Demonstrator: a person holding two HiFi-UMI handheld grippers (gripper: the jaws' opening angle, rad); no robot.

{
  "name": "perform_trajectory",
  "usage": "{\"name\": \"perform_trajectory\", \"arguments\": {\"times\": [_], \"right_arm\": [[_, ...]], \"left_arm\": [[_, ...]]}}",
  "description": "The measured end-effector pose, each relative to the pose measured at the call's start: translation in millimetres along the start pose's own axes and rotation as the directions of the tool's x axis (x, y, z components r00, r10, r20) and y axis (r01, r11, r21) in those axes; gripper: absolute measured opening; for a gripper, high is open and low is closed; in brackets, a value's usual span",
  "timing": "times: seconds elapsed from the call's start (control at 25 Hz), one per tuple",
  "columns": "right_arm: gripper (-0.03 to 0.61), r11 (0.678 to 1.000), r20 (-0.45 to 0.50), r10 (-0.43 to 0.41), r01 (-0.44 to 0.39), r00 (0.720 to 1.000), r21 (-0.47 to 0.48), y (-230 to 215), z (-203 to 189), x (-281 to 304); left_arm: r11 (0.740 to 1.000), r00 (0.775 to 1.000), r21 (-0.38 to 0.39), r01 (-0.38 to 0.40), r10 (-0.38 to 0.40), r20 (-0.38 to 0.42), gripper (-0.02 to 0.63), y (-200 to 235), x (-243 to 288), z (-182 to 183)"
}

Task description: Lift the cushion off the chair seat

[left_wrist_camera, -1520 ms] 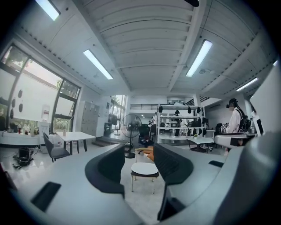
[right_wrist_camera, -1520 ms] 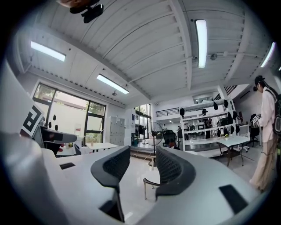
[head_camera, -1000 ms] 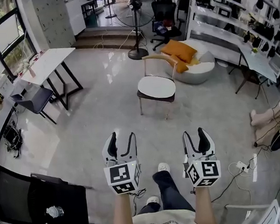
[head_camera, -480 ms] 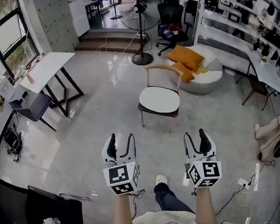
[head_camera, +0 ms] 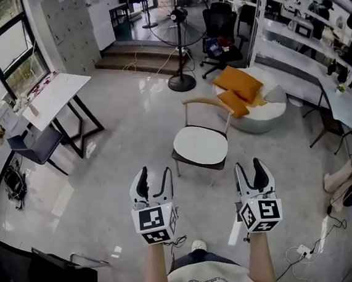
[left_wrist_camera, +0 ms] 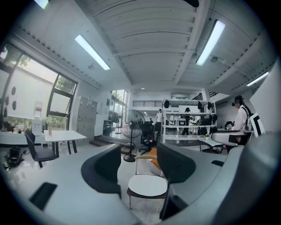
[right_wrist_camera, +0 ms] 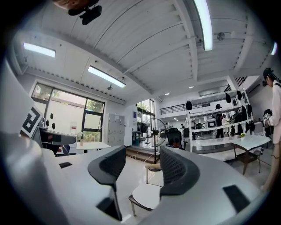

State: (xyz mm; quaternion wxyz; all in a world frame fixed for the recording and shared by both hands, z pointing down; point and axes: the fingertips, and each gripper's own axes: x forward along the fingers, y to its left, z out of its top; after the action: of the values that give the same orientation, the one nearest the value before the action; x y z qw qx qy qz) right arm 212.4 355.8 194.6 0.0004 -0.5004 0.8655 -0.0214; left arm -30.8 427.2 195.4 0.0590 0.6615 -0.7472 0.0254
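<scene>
As I face chair [head_camera: 205, 103], white cushion [head_camera: 200, 145] lies on its seat; my left gripper [head_camera: 154, 173] and right gripper [head_camera: 249, 166] both gape empty, well short of it.

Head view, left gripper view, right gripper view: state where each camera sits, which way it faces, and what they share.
Head view: on the person's head, looking steeply down at the chair and cushion; shows both forearms, left gripper, right gripper.
Left gripper view: on that gripper, facing level; its open jaws frame the chair.
Right gripper view: likewise, open jaws framing it.
Shared: chair and floor fan in all three.
</scene>
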Motion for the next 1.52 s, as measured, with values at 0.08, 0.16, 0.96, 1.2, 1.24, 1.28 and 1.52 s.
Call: {"name": "perform_trajectory", "arguments": {"times": [0.08, 0.16, 0.96, 1.2, 1.24, 1.28, 1.52], "right_arm": [[0.247, 1.000, -0.007, 0.004, -0.004, 1.000, 0.004, -10.1, -2.4, 20.7], [0.247, 1.000, -0.016, 0.009, -0.009, 1.000, 0.013, -16.0, -4.6, 39.1], [0.247, 0.996, -0.075, -0.071, 0.074, 0.995, 0.042, -91.2, -34.9, 293.0], [0.247, 0.992, -0.102, -0.116, 0.121, 0.988, 0.041, -117.2, -36.9, 397.1], [0.247, 0.991, -0.109, -0.123, 0.128, 0.986, 0.043, -121.3, -38.4, 412.2], [0.247, 0.990, -0.118, -0.129, 0.135, 0.985, 0.044, -125.5, -40.9, 427.0], [0.259, 0.984, -0.191, -0.157, 0.170, 0.969, 0.053, -143.6, -69.7, 489.8]], "left_arm": [[1.000, 1.000, 0.005, -0.007, 0.007, -0.010, 0.250, -0.7, 20.7, -1.1], [1.000, 1.000, 0.006, -0.016, 0.016, -0.021, 0.250, 1.9, 38.1, -1.5], [0.999, 0.996, -0.003, 0.039, -0.039, -0.080, 0.250, 44.7, 319.2, -2.7], [0.996, 0.991, 0.005, 0.085, -0.084, -0.105, 0.250, 68.2, 438.7, 11.6], [0.996, 0.990, 0.006, 0.091, -0.090, -0.112, 0.250, 71.2, 456.4, 12.8], [0.995, 0.988, 0.007, 0.097, -0.095, -0.120, 0.250, 73.9, 473.9, 12.9], [0.992, 0.973, -0.004, 0.129, -0.127, -0.191, 0.250, 84.8, 551.5, -9.5]]}}
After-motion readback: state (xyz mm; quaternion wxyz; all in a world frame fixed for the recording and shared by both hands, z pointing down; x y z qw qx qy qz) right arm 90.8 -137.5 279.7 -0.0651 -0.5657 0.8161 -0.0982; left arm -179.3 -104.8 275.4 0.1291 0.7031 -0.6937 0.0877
